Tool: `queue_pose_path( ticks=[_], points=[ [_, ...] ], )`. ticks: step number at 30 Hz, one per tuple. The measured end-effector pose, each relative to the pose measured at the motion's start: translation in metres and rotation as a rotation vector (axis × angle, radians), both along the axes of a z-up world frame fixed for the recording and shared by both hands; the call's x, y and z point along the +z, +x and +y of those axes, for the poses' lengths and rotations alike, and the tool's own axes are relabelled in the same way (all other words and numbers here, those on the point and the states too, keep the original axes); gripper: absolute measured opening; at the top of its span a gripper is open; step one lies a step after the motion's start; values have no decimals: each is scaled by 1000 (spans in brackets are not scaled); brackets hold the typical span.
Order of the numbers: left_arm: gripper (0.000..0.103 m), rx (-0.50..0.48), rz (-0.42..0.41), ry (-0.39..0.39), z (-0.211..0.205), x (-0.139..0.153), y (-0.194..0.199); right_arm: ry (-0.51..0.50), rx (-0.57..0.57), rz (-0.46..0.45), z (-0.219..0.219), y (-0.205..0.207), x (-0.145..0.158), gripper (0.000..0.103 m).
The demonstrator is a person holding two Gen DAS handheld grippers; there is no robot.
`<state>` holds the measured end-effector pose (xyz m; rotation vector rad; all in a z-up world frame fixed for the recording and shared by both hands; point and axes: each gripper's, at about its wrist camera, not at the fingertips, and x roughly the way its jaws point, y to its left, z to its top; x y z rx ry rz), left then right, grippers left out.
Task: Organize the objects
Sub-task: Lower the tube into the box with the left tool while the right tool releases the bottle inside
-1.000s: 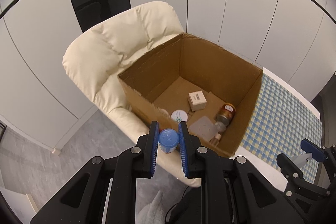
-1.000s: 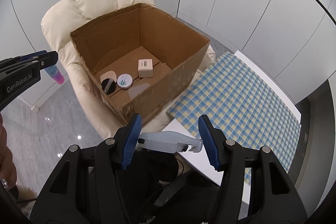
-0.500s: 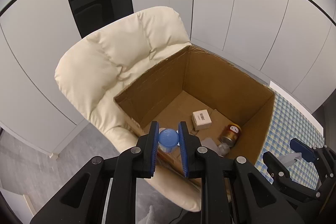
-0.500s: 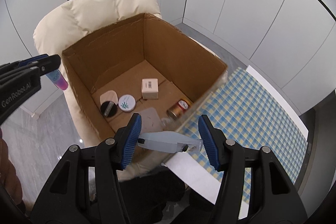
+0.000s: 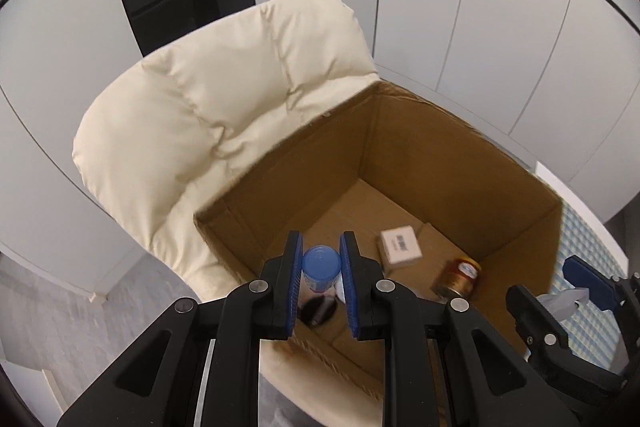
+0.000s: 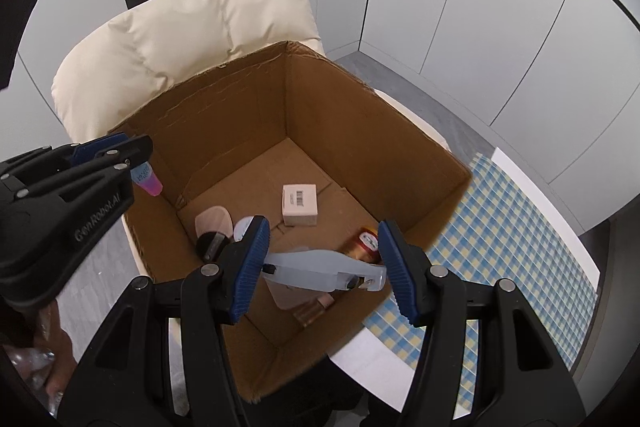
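Gripping a blue-capped tube (image 5: 321, 263) tightly, the left gripper (image 5: 320, 281) hangs over the cardboard box (image 5: 424, 147) at its 7 o'clock corner, ready for dropping. Right view: the right gripper (image 6: 322, 269), half-open, clamps a translucent plastic piece (image 6: 320, 265) lengthwise above the box's 6 o'clock edge.
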<state>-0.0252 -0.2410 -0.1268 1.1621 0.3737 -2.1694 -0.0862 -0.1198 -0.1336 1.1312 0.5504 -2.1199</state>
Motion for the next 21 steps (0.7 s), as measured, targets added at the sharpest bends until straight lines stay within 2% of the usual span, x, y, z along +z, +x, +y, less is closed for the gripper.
queue_pose_path(
  ticks=[8, 21],
  points=[
    [19, -17, -33, -14, -10, -18, -17, 4, -17, -32, -17, -18, -17, 59],
    [19, -18, -57, 36, -18, -36, -19, 31, -28, -57, -21, -24, -34, 59]
  ],
)
